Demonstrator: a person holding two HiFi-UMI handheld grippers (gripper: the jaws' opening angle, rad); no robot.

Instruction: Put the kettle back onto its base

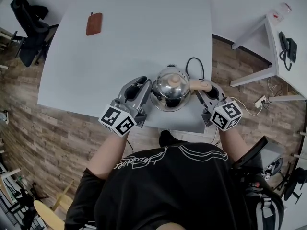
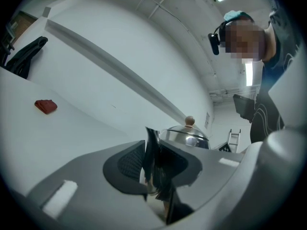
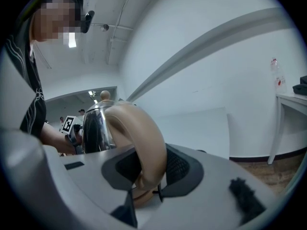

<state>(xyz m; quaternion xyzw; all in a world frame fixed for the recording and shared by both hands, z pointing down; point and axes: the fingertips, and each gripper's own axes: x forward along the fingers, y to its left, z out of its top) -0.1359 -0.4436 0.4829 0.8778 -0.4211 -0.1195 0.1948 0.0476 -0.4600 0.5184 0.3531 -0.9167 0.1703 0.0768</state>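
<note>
A shiny steel kettle (image 1: 169, 87) with a wooden lid knob stands or hangs low over the near edge of the grey table (image 1: 120, 42). My right gripper (image 1: 203, 89) is shut on its beige handle (image 3: 139, 138), which fills the gap between the pads. My left gripper (image 1: 147, 91) is on the opposite side, shut on the dark spout (image 2: 152, 152). The kettle's body (image 2: 184, 137) shows just beyond the left jaws. A black cord (image 1: 194, 63) runs in behind the kettle. Whatever lies beneath the kettle is hidden, so I cannot tell whether it rests on the base.
A reddish-brown pouch (image 1: 94, 23) lies at the table's far left. A dark chair (image 1: 28, 25) stands left of the table. A white side table (image 1: 280, 37) with a black phone is at the right, and a power strip (image 1: 261, 101) lies on the wood floor.
</note>
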